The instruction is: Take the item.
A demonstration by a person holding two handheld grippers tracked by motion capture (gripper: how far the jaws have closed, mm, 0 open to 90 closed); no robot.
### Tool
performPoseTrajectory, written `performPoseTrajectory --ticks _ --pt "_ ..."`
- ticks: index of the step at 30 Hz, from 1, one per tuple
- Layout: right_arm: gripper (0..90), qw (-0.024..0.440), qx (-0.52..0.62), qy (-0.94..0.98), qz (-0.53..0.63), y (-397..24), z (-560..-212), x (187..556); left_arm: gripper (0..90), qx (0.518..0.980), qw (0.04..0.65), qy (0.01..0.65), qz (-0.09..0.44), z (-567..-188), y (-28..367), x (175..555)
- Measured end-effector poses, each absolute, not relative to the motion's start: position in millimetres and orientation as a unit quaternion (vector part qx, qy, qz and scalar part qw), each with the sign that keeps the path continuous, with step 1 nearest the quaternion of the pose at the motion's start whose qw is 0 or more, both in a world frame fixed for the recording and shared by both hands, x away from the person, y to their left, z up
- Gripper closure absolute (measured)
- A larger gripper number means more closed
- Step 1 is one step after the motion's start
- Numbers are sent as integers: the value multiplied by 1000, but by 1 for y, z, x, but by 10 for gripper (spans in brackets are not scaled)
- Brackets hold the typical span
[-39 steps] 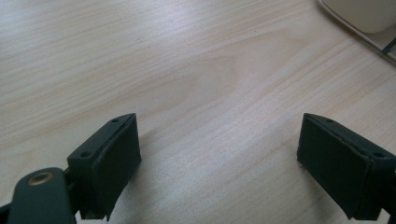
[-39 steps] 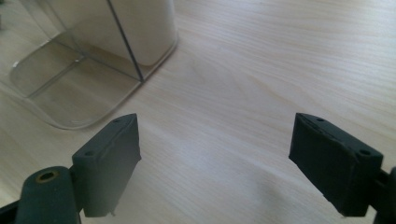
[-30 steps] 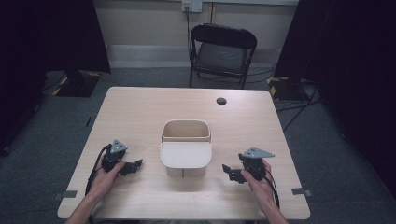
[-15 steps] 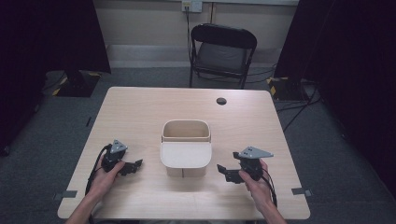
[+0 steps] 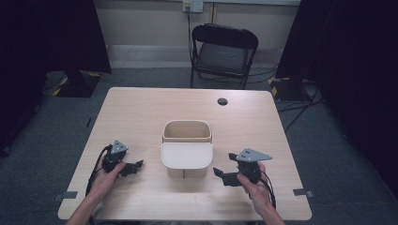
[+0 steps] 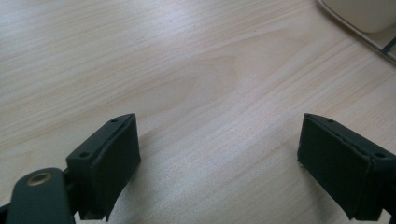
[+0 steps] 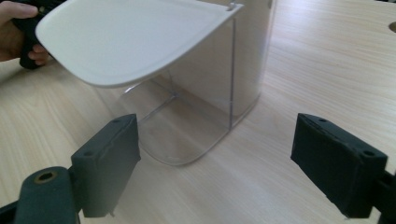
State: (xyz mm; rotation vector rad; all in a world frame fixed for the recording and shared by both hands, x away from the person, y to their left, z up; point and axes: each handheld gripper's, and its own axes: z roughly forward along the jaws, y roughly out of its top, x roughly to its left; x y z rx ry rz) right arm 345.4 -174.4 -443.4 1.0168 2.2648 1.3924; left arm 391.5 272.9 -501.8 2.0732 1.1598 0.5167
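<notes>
The table point(image 5: 141, 112) was evenly lit from above, while the room around it stayed dark. Shadows were soft and short. In both gripper views the near jaws looked slightly blurred, and the white lid point(image 7: 130, 42) was bright, without strong glare.

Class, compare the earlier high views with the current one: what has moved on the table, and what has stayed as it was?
The right gripper has edged left, toward the container, and a little nearer the person; its jaws stand open and hold nothing. The left gripper, also open, the container with its white lid and the table are unchanged.
</notes>
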Motion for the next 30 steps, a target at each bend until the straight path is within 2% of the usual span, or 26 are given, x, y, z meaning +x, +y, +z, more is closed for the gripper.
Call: performPoseTrajectory --ticks 30 --pt "160 129 318 803 487 -137 -446 349 123 799 348 447 199 -502 273 391"
